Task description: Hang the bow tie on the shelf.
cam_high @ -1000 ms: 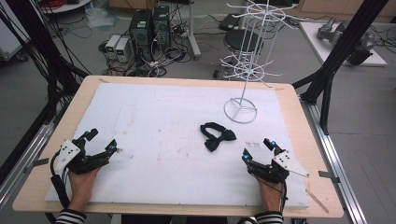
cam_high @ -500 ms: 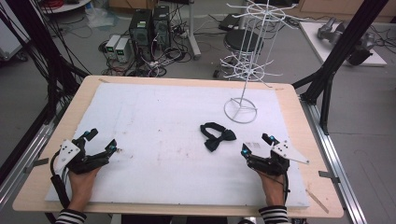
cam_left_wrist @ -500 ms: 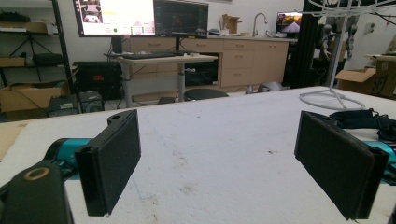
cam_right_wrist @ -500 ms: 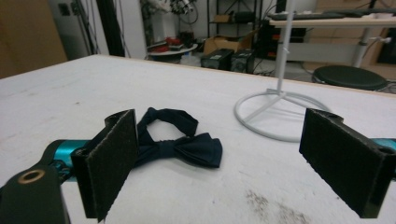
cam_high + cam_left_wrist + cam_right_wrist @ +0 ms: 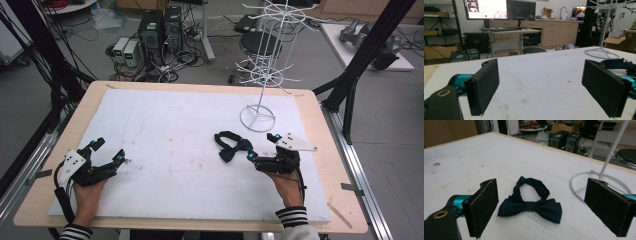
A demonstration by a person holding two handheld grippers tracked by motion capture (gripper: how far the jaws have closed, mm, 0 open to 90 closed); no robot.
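My right gripper (image 5: 261,148) has crept forward, jaws spread, bow tie (image 5: 531,203) dead ahead, wings lying crosswise between them.

Wire rack (image 5: 265,60) top cut off by high view's upper edge; bow tie (image 5: 621,65) partly hidden behind jaw in left gripper view.

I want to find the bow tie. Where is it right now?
In the high view, the dark bow tie lies flat on the white board, right of middle, between the wire rack's ring base and the open right gripper.
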